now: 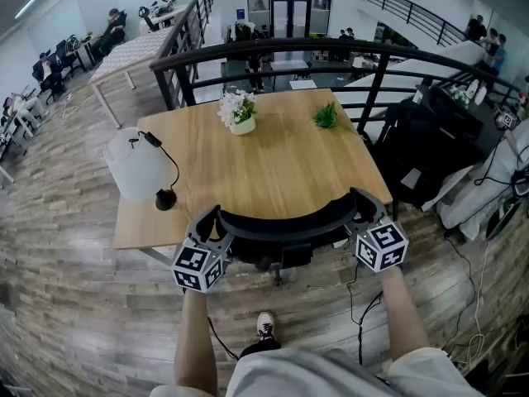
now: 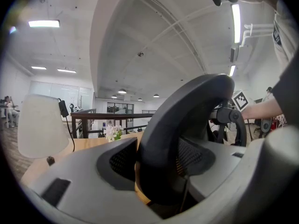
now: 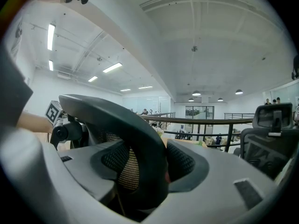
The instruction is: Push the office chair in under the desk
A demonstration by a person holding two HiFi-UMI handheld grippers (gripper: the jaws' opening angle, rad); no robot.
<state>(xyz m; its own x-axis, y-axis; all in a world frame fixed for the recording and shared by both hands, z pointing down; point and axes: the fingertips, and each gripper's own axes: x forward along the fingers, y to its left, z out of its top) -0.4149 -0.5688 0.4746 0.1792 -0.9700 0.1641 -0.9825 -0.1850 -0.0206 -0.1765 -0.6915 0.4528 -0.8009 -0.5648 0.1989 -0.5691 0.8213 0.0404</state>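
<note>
The black office chair (image 1: 285, 224) stands at the near edge of the wooden desk (image 1: 273, 168), its seat tucked beneath the top and its curved backrest rim showing. My left gripper (image 1: 213, 231) is shut on the left end of that rim, my right gripper (image 1: 366, 215) on the right end. In the left gripper view the backrest rim (image 2: 187, 115) fills the gap between the grey jaws of the left gripper (image 2: 156, 169). The right gripper view has the same rim (image 3: 126, 129) clamped in the right gripper (image 3: 147, 171). The chair's base is hidden.
On the desk stand a white lamp (image 1: 135, 164) at the left, a flower pot (image 1: 240, 112) and a small green plant (image 1: 326, 116) at the back. A dark railing (image 1: 331, 50) runs behind. Another black chair (image 1: 417, 151) sits right. Cables (image 1: 364, 304) lie on the floor.
</note>
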